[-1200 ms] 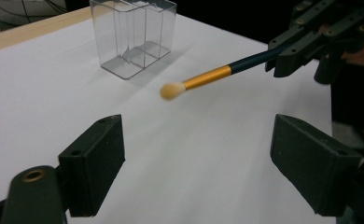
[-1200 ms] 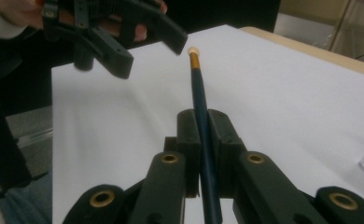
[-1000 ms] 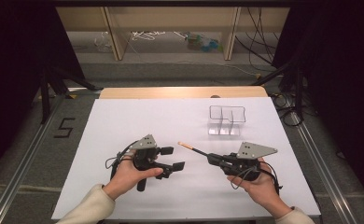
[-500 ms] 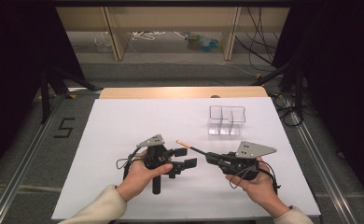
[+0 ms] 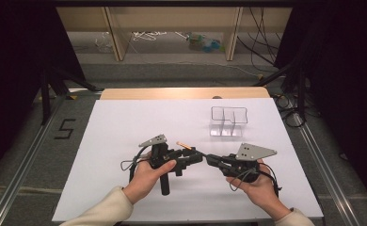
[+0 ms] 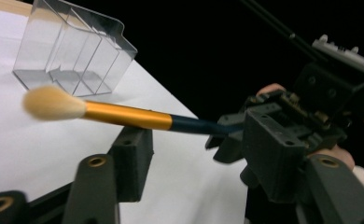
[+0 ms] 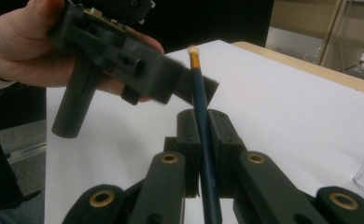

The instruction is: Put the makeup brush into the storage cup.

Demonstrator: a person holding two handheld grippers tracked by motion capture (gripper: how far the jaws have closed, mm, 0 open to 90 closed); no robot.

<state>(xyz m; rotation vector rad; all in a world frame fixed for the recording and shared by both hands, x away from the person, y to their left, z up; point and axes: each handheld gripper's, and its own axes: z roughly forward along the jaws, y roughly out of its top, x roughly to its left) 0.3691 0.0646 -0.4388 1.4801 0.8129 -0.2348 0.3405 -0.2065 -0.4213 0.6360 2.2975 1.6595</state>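
Right gripper (image 7: 203, 154) clamped on brush (image 6: 124, 115) — left gripper (image 5: 191, 157) part-open, closing around handle, contact unclear.

One makeup brush (image 6: 124, 116), one clear organizer (image 5: 228, 121) of seemingly three compartments, two grippers.

The white table (image 5: 125, 141) is evenly bright against dark surrounds; brush tip (image 6: 52, 102) and near tongs are blurred.
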